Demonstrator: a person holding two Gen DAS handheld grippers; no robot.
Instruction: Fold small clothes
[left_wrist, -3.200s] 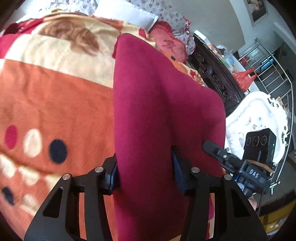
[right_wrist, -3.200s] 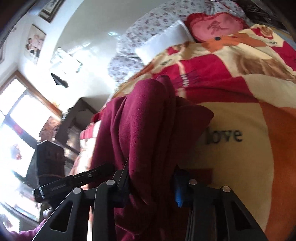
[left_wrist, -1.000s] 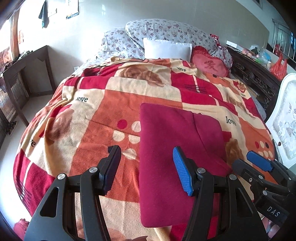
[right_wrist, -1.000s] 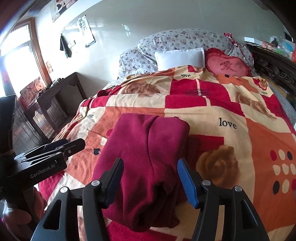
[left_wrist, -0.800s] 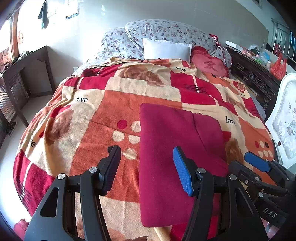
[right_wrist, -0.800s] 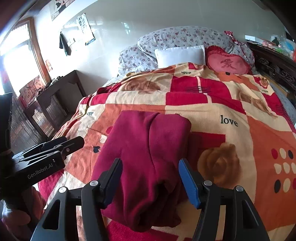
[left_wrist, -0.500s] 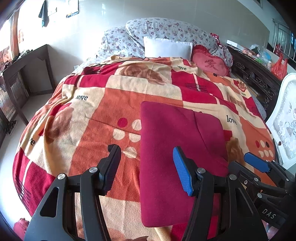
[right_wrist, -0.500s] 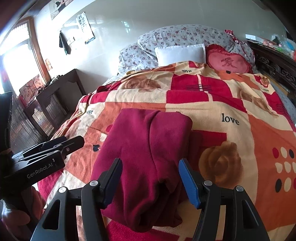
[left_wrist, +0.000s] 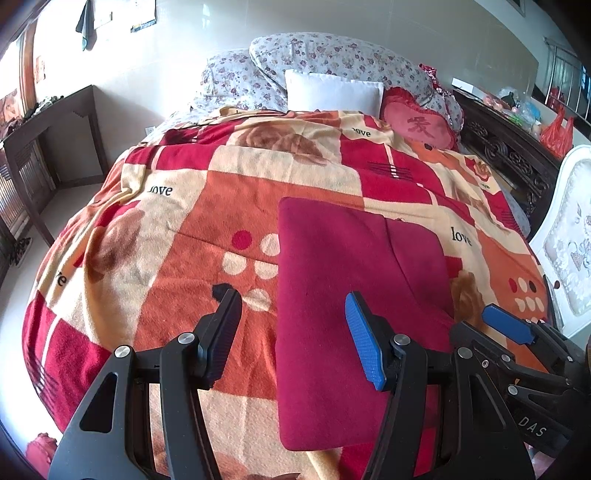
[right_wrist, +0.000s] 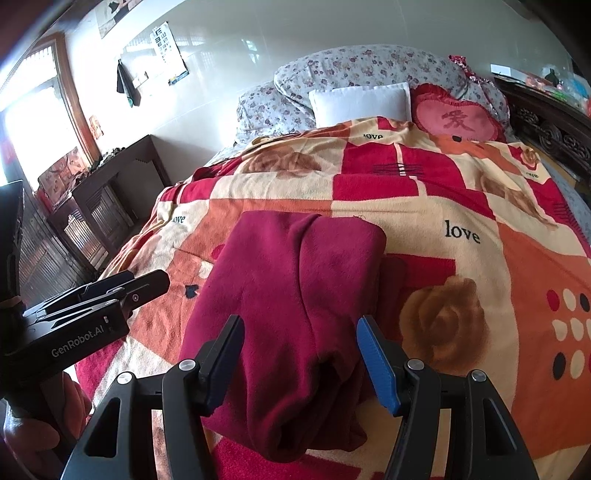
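Maroon fleece garment (left_wrist: 354, 295) lying folded on patchwork blanket (left_wrist: 184, 229); left gripper (left_wrist: 291, 332), right gripper (right_wrist: 299, 354) hovering spread, gripping nothing, likely judging fold.

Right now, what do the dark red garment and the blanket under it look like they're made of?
The garment looks like soft fleece: matte, fuzzy nap, thick rounded folds. The blanket looks like printed plush, probably synthetic: short pile, slight sheen. The exact fibres cannot be told.
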